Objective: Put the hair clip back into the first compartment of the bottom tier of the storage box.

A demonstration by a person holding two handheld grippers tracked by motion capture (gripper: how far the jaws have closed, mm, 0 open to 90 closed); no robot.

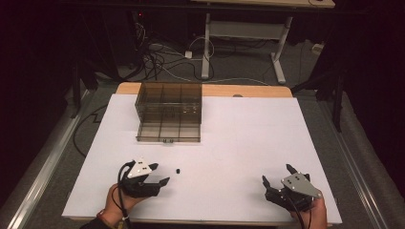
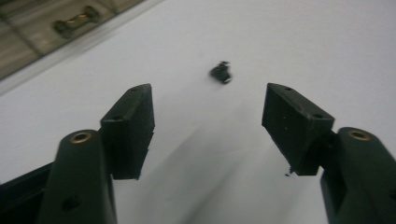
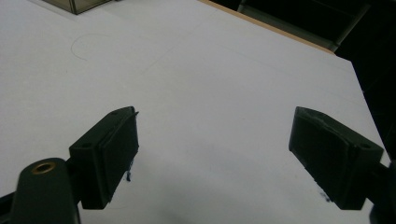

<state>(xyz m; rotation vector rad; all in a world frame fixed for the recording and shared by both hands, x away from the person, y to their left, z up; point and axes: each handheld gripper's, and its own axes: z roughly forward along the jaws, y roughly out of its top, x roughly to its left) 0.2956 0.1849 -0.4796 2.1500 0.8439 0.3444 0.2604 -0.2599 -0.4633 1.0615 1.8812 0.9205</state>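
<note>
While lying loose on the white table (image 1: 239,138), small black part (image 2: 220,73): dark, stubby, blurred, just ahead of left gripper (image 2: 208,116), untouched. Jaws spread, nothing between. Right gripper (image 3: 212,154) likewise spread wide, well apart.

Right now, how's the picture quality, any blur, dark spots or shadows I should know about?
High view: the white table is evenly lit, its surroundings nearly black. Left gripper view: the small black part is smeared, the drawer box soft; the left gripper casts a soft shadow between its open jaws. Right gripper view: the right gripper looks fairly sharp, far corners dark.
</note>
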